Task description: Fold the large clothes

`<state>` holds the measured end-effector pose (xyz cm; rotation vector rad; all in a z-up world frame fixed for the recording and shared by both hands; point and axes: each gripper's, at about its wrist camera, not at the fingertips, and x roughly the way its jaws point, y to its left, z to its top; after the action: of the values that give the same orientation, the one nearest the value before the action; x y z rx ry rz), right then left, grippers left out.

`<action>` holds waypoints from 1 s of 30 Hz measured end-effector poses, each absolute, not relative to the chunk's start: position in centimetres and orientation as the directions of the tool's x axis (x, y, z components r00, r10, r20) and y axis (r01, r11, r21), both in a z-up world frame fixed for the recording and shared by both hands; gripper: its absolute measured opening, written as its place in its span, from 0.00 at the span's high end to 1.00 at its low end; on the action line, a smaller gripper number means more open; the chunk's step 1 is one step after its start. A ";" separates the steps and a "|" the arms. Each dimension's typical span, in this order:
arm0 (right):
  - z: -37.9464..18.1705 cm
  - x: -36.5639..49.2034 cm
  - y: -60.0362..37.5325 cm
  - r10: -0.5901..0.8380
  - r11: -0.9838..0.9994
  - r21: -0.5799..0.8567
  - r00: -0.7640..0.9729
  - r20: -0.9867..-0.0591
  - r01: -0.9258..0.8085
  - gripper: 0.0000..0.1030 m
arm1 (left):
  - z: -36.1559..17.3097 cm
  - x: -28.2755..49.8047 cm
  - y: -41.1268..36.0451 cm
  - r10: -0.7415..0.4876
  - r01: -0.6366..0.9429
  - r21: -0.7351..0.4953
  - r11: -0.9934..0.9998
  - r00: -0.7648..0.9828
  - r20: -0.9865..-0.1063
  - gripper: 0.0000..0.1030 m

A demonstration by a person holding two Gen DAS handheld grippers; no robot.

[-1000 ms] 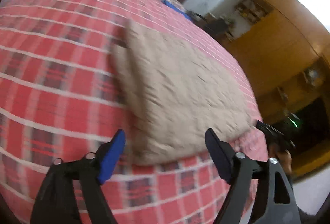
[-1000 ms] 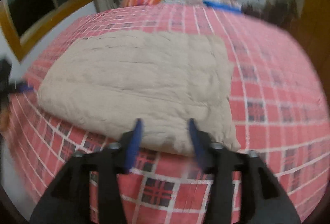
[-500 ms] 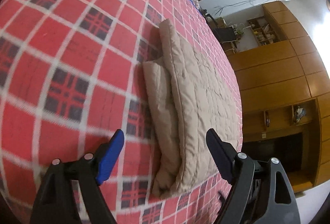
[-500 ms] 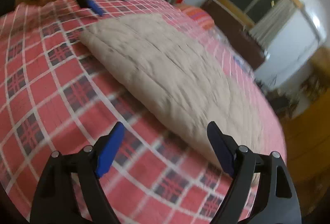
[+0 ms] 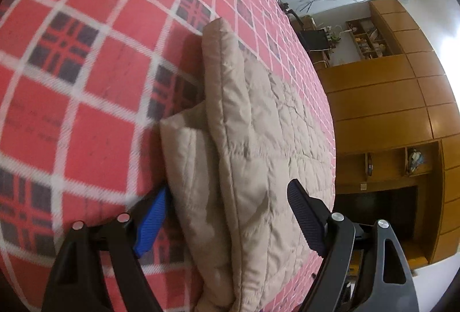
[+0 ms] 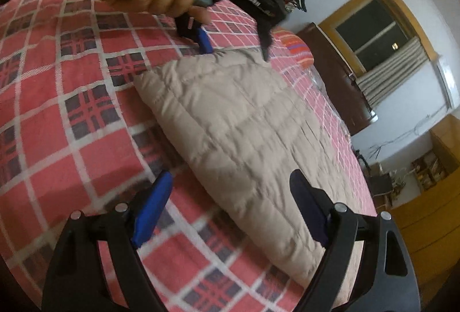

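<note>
Straddling the folded beige quilted garment [image 5: 253, 139] at 12 o'clock on the red plaid bed [image 5: 86, 67], your left gripper [image 5: 227, 223] and right gripper [image 6: 230, 211] gape wide, gripping nothing, seemingly to pinch its edge for another fold.

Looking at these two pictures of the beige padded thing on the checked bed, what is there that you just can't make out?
- What garment the folded beige quilted piece is: no sleeves or collar show in either view.
- Its near end, cut off by the bottom edge in the left wrist view.
- Whether the left claw touches the fabric: its tips are small and far off in the right wrist view.
- Shelf contents beside the wardrobe: too small.
- The checked bedcover near the right claw: blurred.
</note>
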<state>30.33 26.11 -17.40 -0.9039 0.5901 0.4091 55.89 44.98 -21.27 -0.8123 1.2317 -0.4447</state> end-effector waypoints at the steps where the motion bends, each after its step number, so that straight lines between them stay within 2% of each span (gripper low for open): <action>1: -17.6 30.5 26.5 0.085 0.552 -0.617 0.774 -0.628 -0.561 0.19 | -21.4 56.2 44.8 -0.698 -0.118 -0.749 0.651 0.294 -0.653 0.20; 11: -18.7 32.9 29.6 0.077 0.501 -0.673 0.803 -0.591 -0.543 0.19 | -22.1 58.1 44.3 -0.701 -0.103 -0.742 0.662 0.265 -0.662 0.23; 13: -18.9 33.0 30.3 0.076 0.483 -0.696 0.817 -0.572 -0.532 0.19 | -22.0 58.5 44.1 -0.694 -0.100 -0.732 0.674 0.255 -0.674 0.26; 18: -19.4 31.6 31.8 0.076 0.463 -0.729 0.842 -0.535 -0.505 0.19 | -22.5 59.4 44.5 -0.691 -0.133 -0.727 0.674 0.232 -0.684 0.47; 24: -20.1 31.3 33.2 0.063 0.423 -0.766 0.859 -0.508 -0.484 0.23 | -22.9 59.5 45.3 -0.691 -0.146 -0.724 0.674 0.220 -0.688 0.53; 27: -20.5 31.2 33.7 0.062 0.419 -0.761 0.852 -0.520 -0.495 0.33 | -22.8 59.5 45.4 -0.688 -0.152 -0.721 0.677 0.218 -0.692 0.57; 30: -20.7 31.0 34.1 0.059 0.434 -0.740 0.835 -0.546 -0.515 0.50 | -22.5 59.5 45.3 -0.682 -0.154 -0.715 0.682 0.220 -0.697 0.61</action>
<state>30.97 34.13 -20.67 -1.0711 0.4834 0.3750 59.49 45.26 -22.50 -0.7833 1.3273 -0.4221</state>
